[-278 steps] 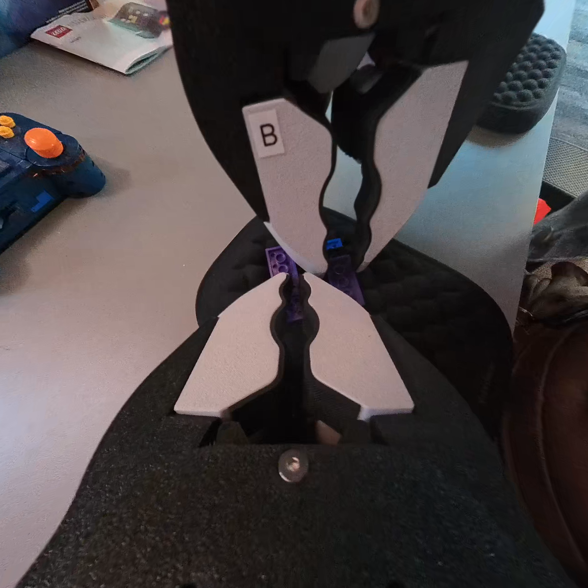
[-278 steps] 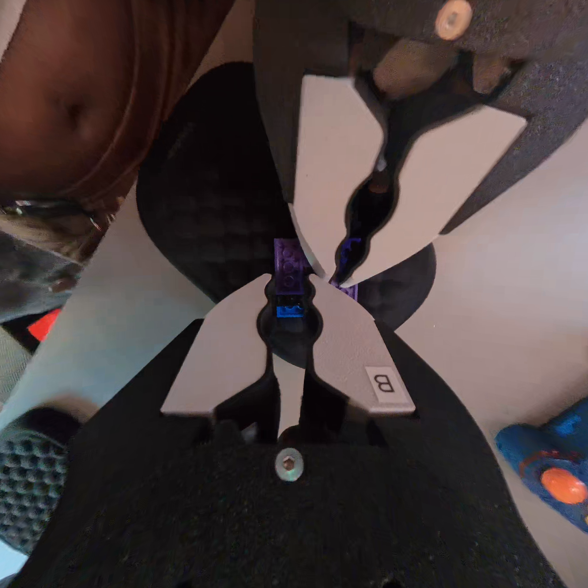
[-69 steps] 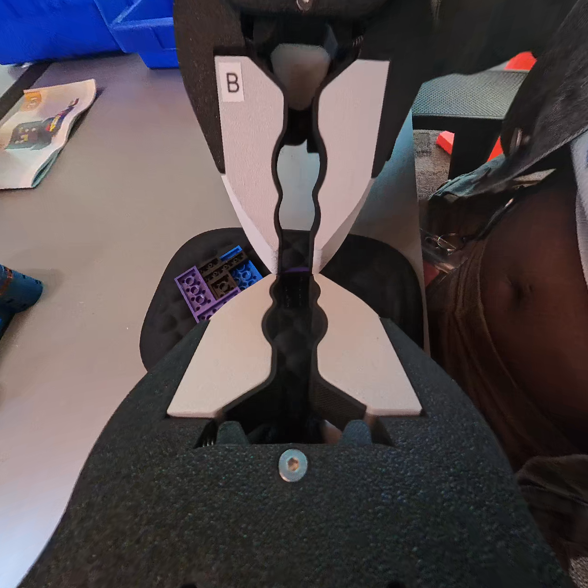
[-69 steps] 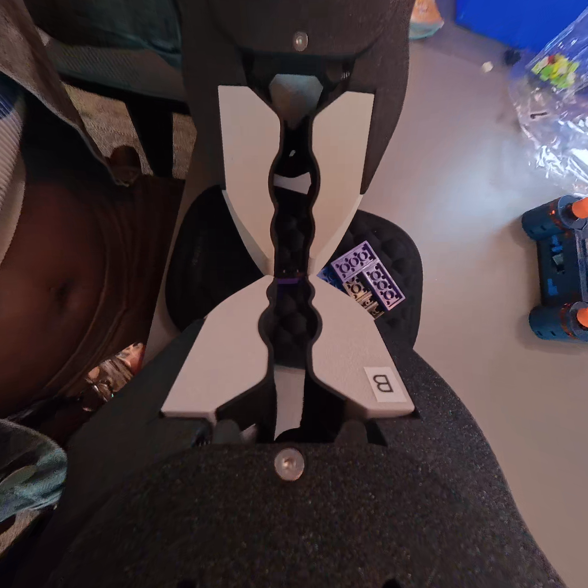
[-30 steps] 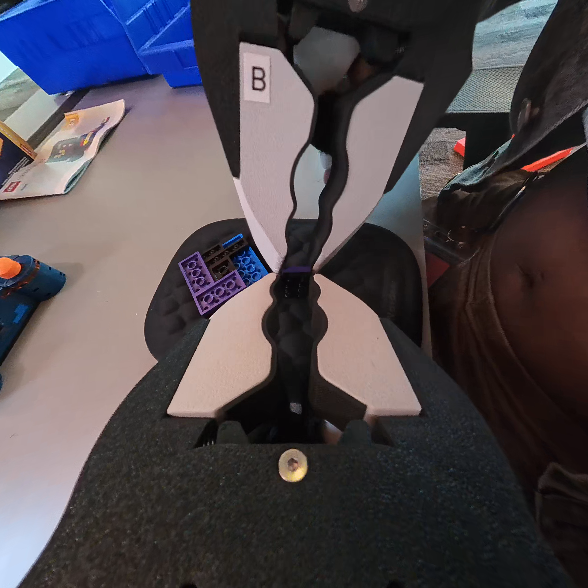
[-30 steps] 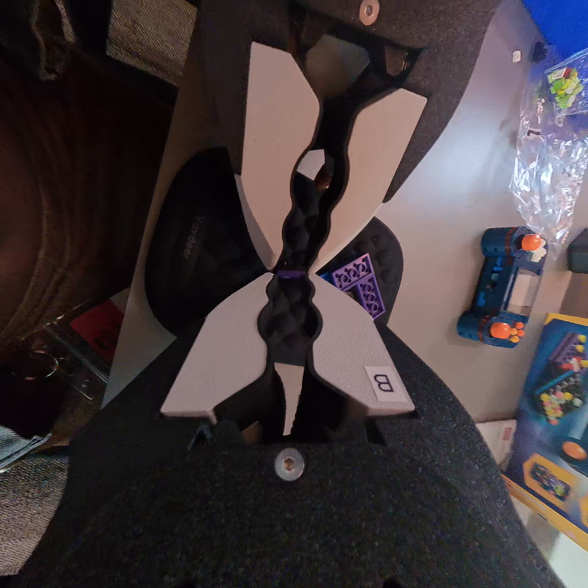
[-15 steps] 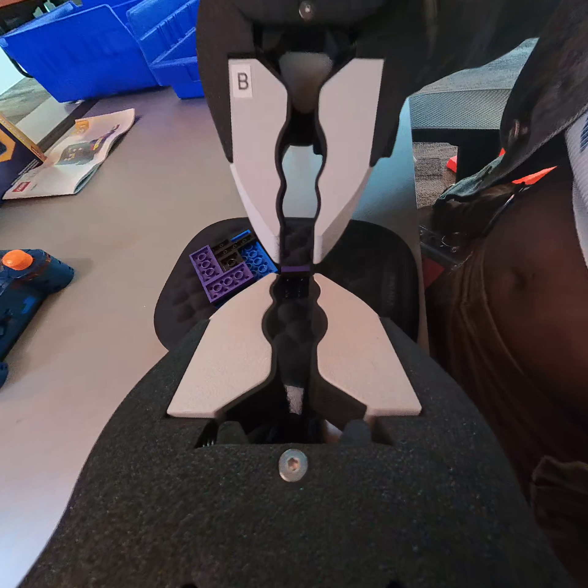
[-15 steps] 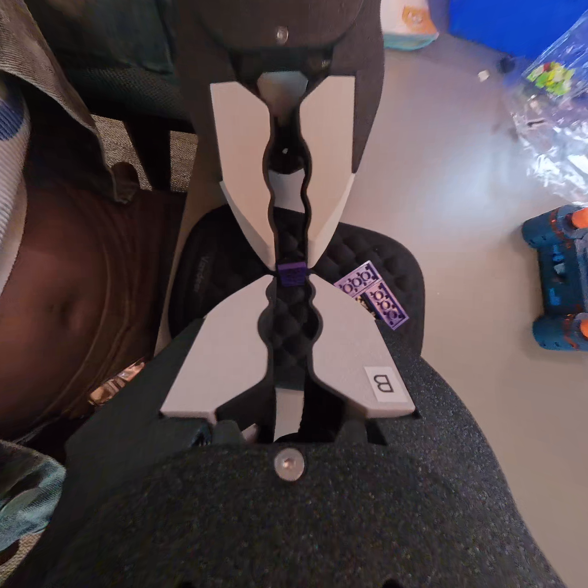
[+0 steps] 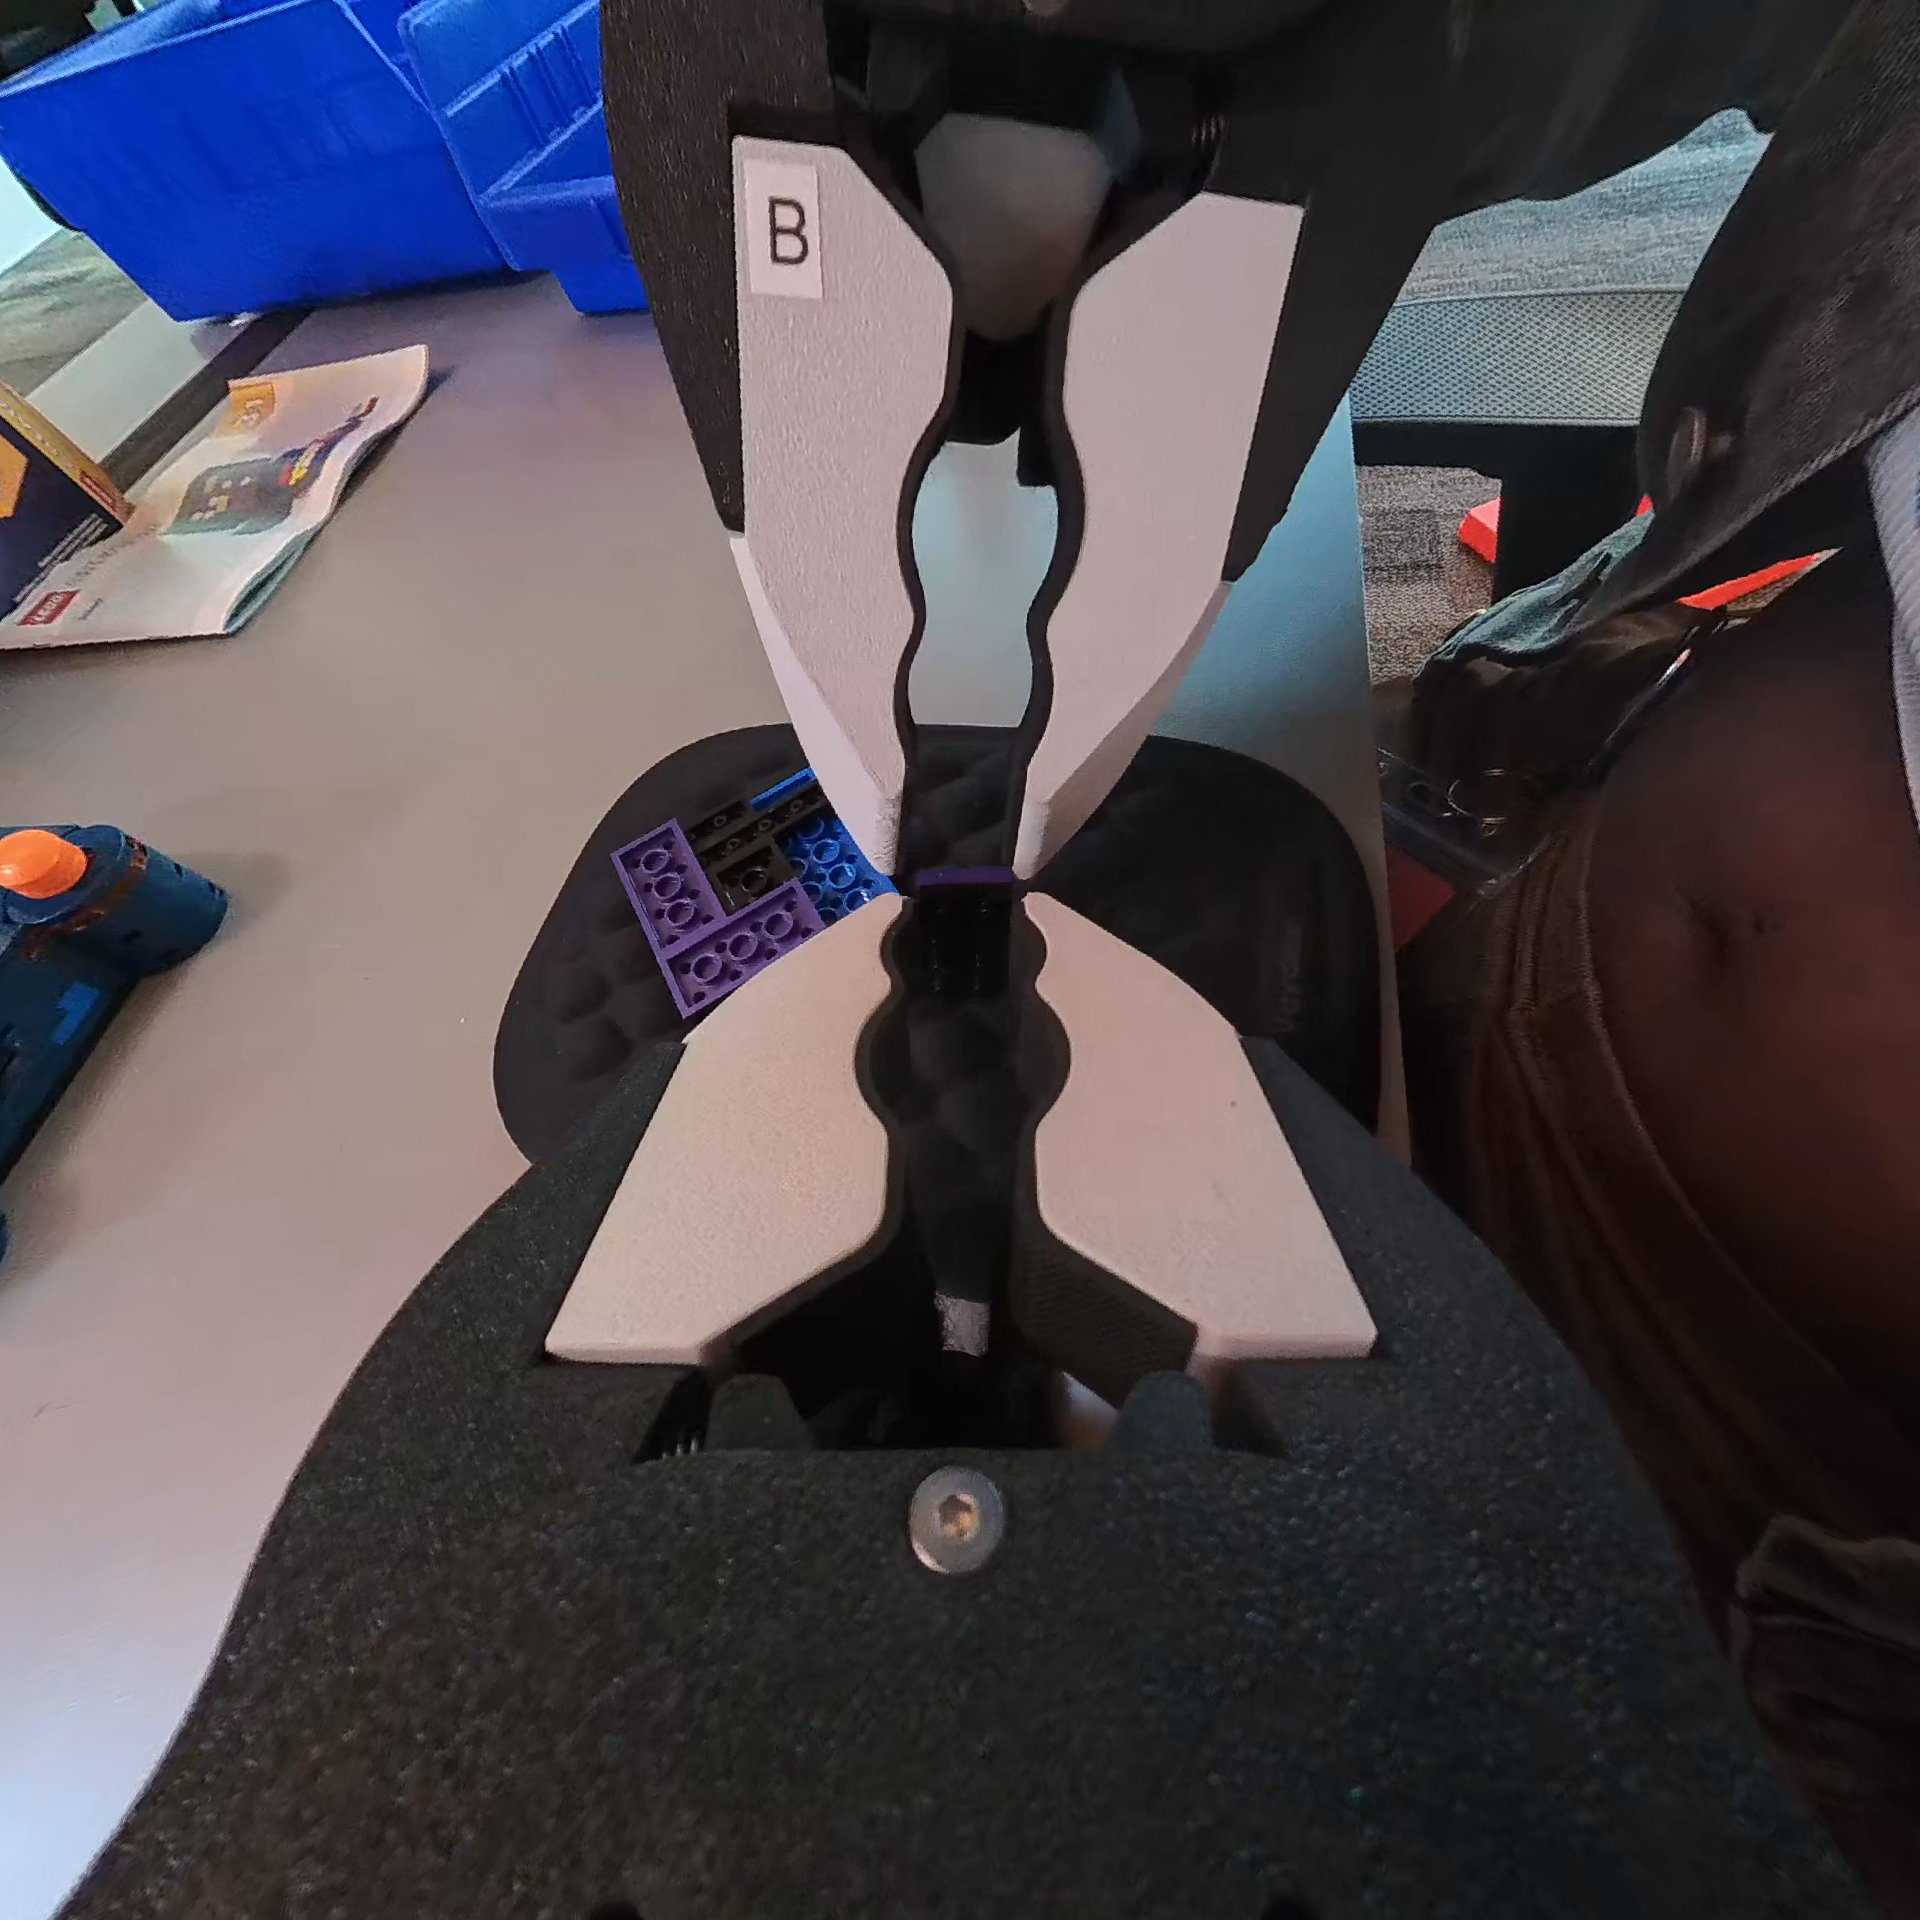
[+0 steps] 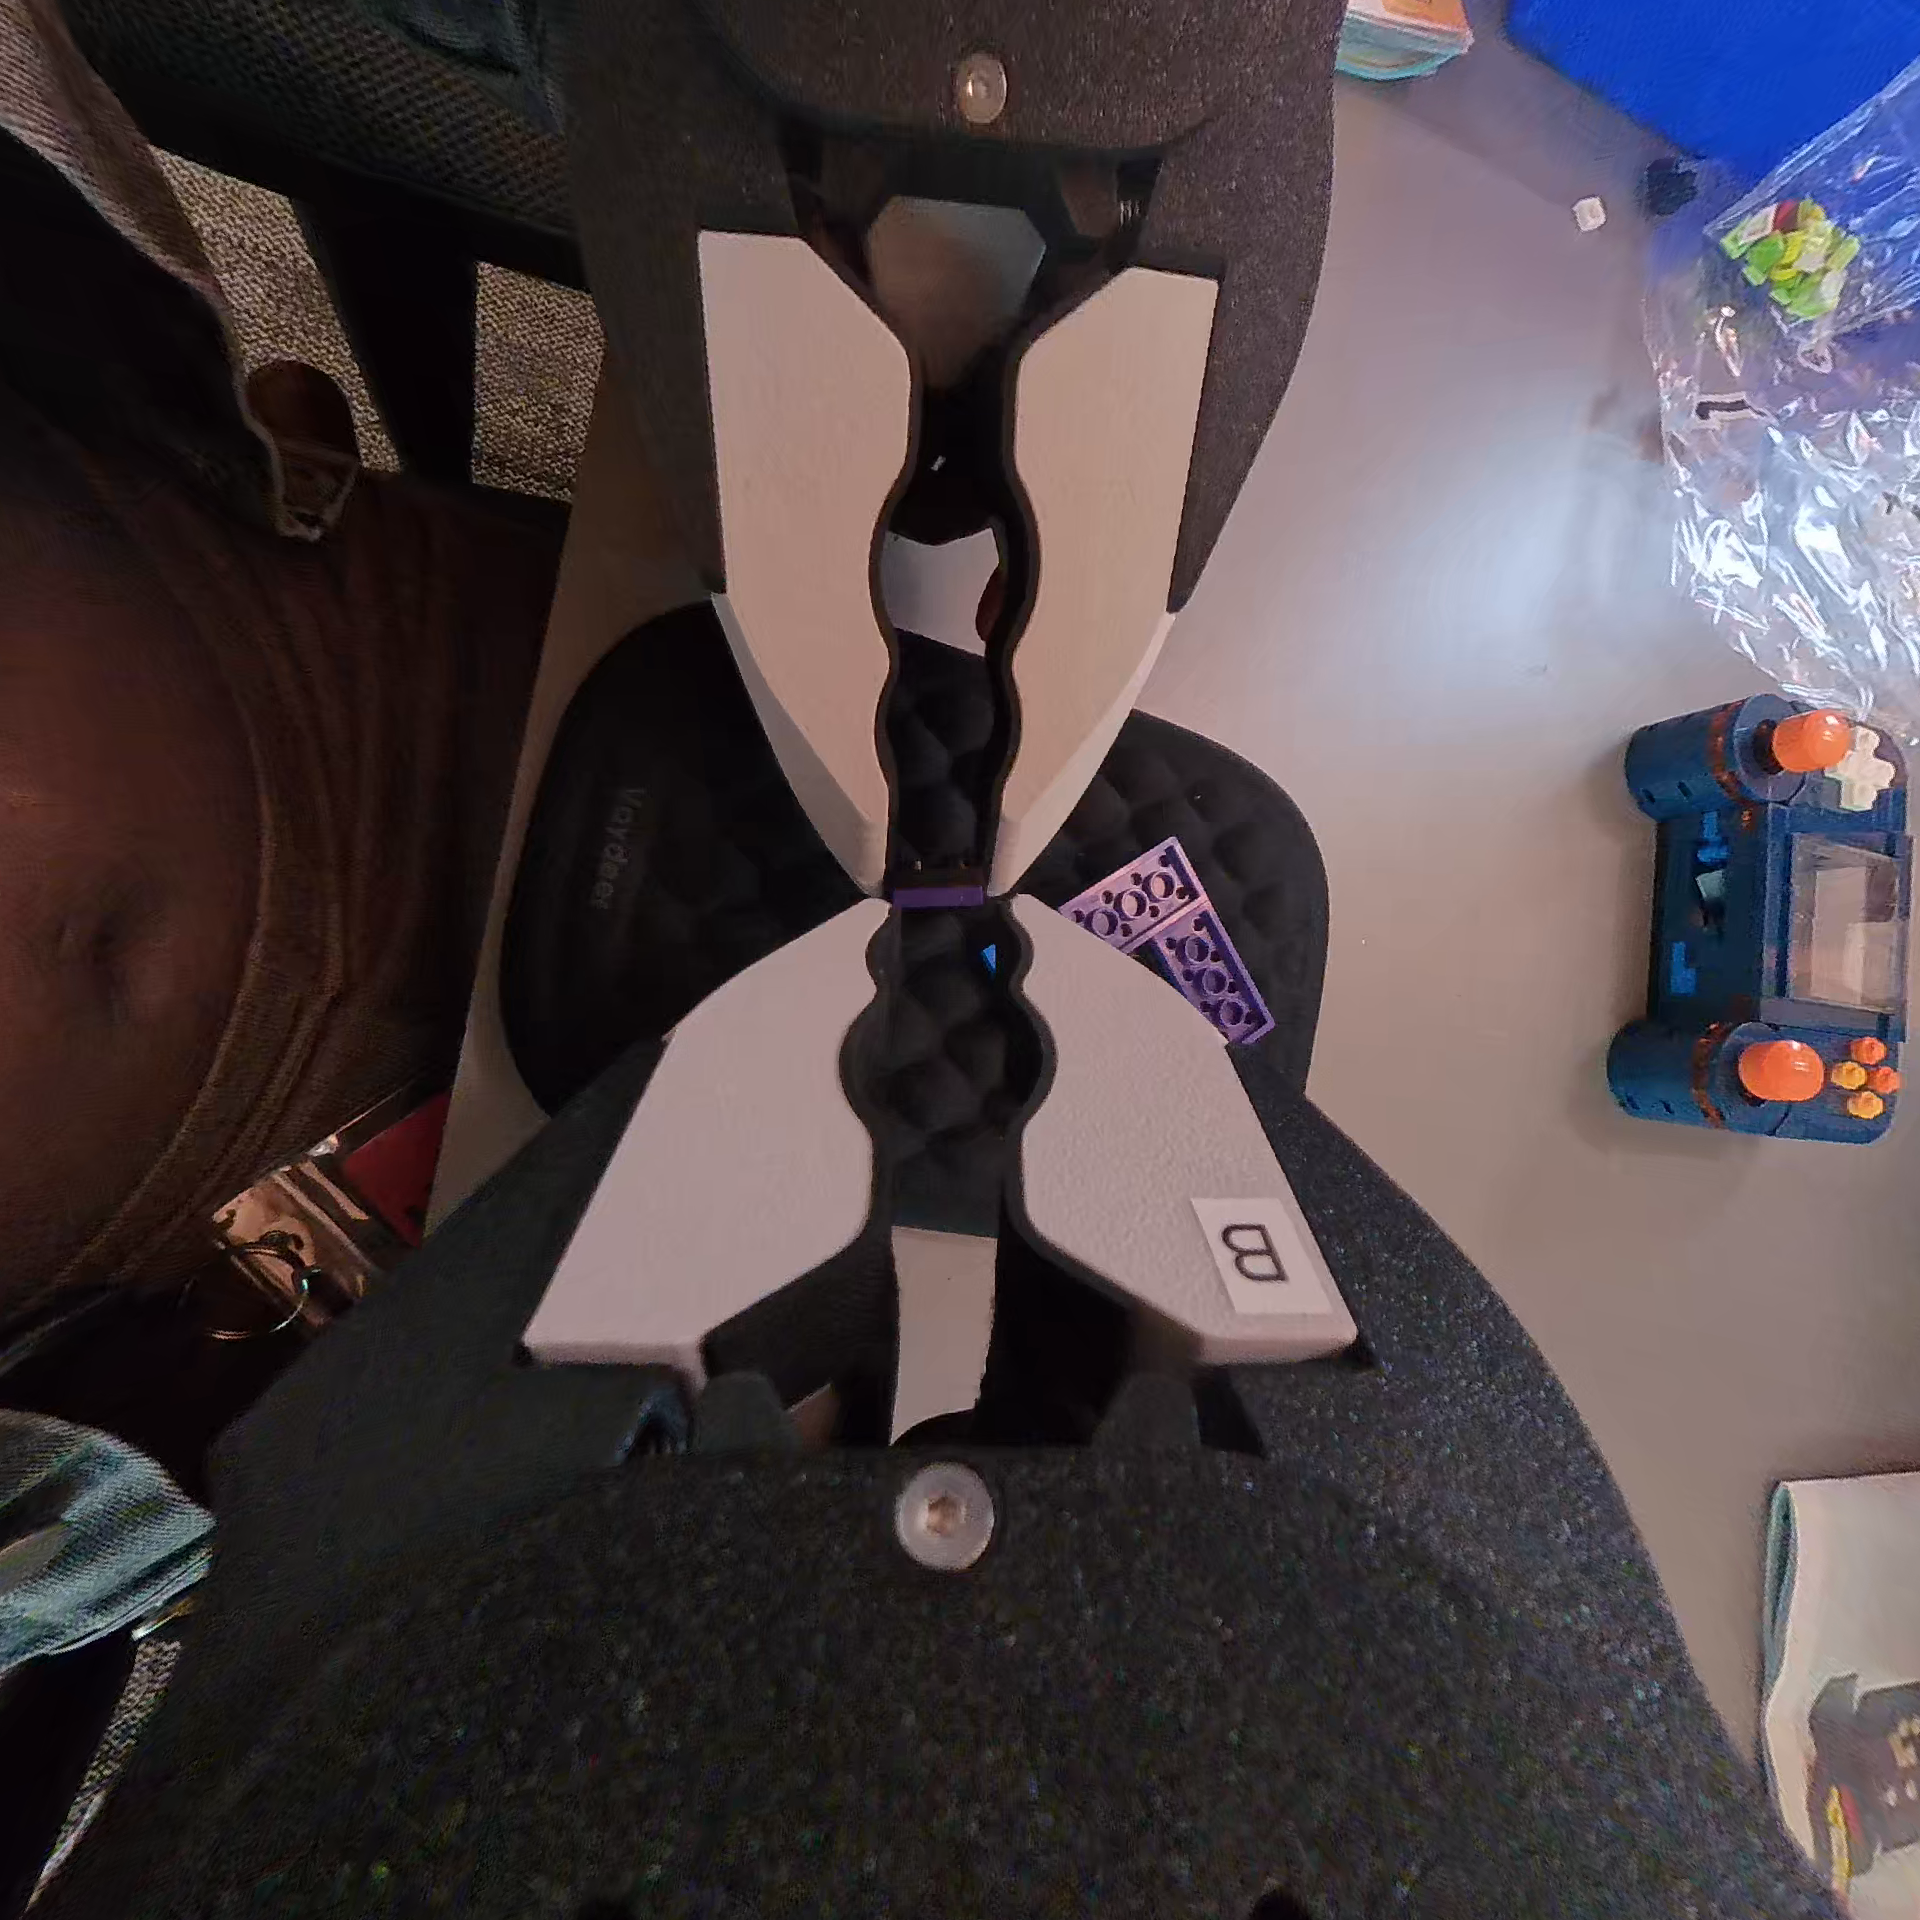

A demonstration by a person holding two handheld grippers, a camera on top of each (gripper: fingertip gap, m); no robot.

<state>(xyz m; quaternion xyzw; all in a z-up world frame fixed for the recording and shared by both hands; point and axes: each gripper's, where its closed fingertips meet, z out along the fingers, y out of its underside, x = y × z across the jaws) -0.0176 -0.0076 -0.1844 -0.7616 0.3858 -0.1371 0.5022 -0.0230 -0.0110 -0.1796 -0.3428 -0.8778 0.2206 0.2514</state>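
Starting at the far left of the left wrist view: showing blue bins (image 9: 260,156) at the back of the grey table (image 9: 364,779), with a box corner (image 9: 42,488) and a folded booklet (image 9: 229,499) lying just in front of them. Showing, nearer the camera, a dark blue brick-built controller (image 9: 62,935) with orange knobs, sitting well apart from the booklet.

Moving right: finding a black padded mat (image 9: 582,997) at the table's near edge, carrying on its left part a flat brick assembly (image 9: 727,904) of purple, black and blue plates.

Pinching a small black brick piece (image 9: 961,951) in the left gripper (image 9: 961,914), both fingers closed against its sides, over the middle of the mat and just right of the assembly. Clamping a thin purple plate (image 9: 961,879) in the right gripper (image 9: 958,857), which is reaching in from the opposite side, its tips almost meeting the left gripper's tips. Pressing purple against black, the two pieces touching edge to face between the four fingertips.

Continuing right: showing a person's torso (image 9: 1714,1039) in a brown top beside the table edge.

Adding, from the right wrist view, a crinkled clear plastic bag (image 10: 1787,416) of small bright pieces, lying on the table beyond the controller.
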